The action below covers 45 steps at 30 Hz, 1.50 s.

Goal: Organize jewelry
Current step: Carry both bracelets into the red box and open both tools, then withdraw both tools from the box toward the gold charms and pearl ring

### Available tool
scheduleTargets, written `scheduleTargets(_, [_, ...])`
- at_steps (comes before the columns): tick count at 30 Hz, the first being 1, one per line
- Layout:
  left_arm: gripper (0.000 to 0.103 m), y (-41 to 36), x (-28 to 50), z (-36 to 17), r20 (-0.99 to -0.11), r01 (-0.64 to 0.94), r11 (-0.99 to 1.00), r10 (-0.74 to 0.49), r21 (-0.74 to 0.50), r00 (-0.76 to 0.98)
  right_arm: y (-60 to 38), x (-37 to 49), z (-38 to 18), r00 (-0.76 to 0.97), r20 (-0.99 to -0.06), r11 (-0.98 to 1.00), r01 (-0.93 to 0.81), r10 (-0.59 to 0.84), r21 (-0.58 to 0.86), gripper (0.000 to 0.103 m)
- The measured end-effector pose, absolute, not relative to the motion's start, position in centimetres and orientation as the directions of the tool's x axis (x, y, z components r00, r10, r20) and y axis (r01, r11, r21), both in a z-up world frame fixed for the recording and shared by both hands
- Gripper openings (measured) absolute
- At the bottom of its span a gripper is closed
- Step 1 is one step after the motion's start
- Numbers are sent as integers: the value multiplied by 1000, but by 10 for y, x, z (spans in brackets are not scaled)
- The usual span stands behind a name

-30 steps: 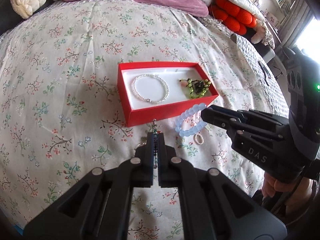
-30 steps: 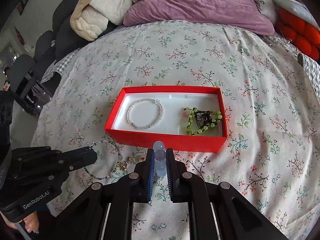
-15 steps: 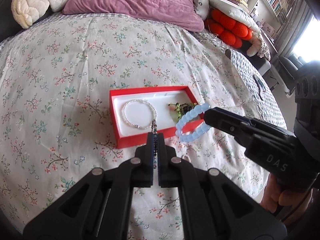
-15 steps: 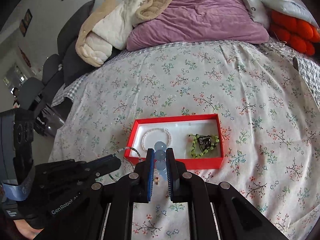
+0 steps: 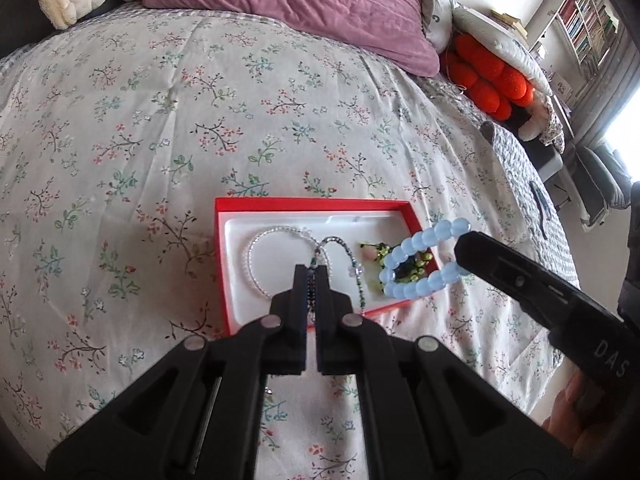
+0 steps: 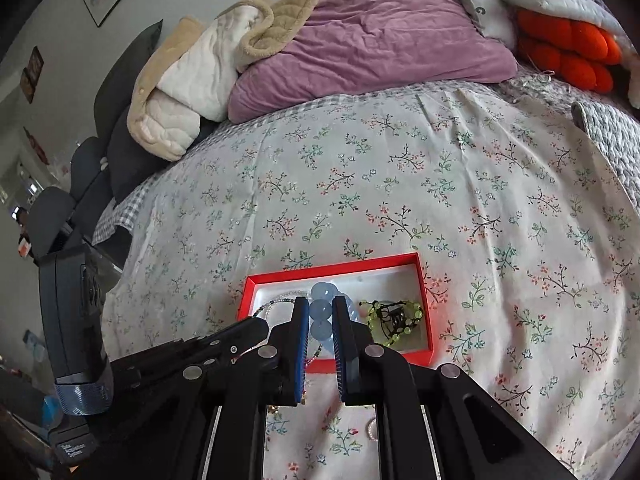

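Note:
A red jewelry box (image 5: 222, 272) with a white lining lies on the floral bedspread; it also shows in the right wrist view (image 6: 424, 300). Inside lie a white bead bracelet (image 5: 256, 252) and a green bead bracelet (image 5: 380, 250) (image 6: 394, 316). My left gripper (image 5: 312, 274) is shut on a thin dark beaded necklace (image 5: 340, 242), held above the box. My right gripper (image 6: 320, 312) is shut on a pale blue bead bracelet (image 6: 322, 306) (image 5: 416, 264), held above the box's right half. The right gripper also shows in the left wrist view (image 5: 464, 246).
A purple pillow (image 6: 380, 36), a beige quilted blanket (image 6: 192, 76) and an orange knobbly cushion (image 5: 488, 76) lie at the head of the bed. A small ring (image 6: 372, 428) lies on the bedspread in front of the box. Chairs and shelves stand beyond the bed.
Both grippers have risen and moved forward over the box, carrying the necklace and the blue bracelet, which lay on the bedspread in front of the box one second ago.

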State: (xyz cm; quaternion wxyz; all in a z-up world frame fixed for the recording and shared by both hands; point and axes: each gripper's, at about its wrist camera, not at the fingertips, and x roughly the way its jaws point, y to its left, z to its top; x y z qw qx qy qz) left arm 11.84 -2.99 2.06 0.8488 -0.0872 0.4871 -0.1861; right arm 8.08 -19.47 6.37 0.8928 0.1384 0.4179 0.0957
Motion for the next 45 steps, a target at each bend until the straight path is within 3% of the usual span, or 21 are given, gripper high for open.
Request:
scheduleTargets(9, [4, -19, 130, 5, -823, 198, 958, -280, -208, 494, -177, 92, 52, 605, -733, 942, -90, 311, 325, 11])
scheduleTargets(16, [4, -19, 127, 9, -817, 212, 956, -286, -205, 501, -162, 97, 49, 591, -730, 934, -134, 344, 332, 11])
scheduleTargets(27, [4, -21, 121, 16, -818, 231, 956, -276, -181, 504, -200, 111, 18, 557, -790, 956, -24, 255, 291, 11])
scheduleTargets(33, [12, -21, 115, 20, -817, 238, 957, -267, -164, 511, -213, 113, 14, 574, -786, 962, -9, 229, 274, 12])
scheduleTargets(38, [32, -20, 110, 25, -814, 234, 961, -253, -149, 522, -218, 109, 23, 592, -774, 963, -15, 226, 269, 17])
scheduleTargets(42, [49, -17, 104, 29, -814, 229, 964, -239, -134, 529, -215, 103, 30, 584, -778, 966, -43, 230, 254, 23])
scheduleTargets(44, [55, -14, 100, 31, -816, 227, 965, -232, -127, 529, -215, 100, 32, 576, -784, 968, -51, 231, 247, 35])
scheduleTargets(45, [57, -13, 99, 32, -817, 226, 966, -230, -126, 529, -216, 97, 33, 577, -784, 968, -52, 229, 244, 55])
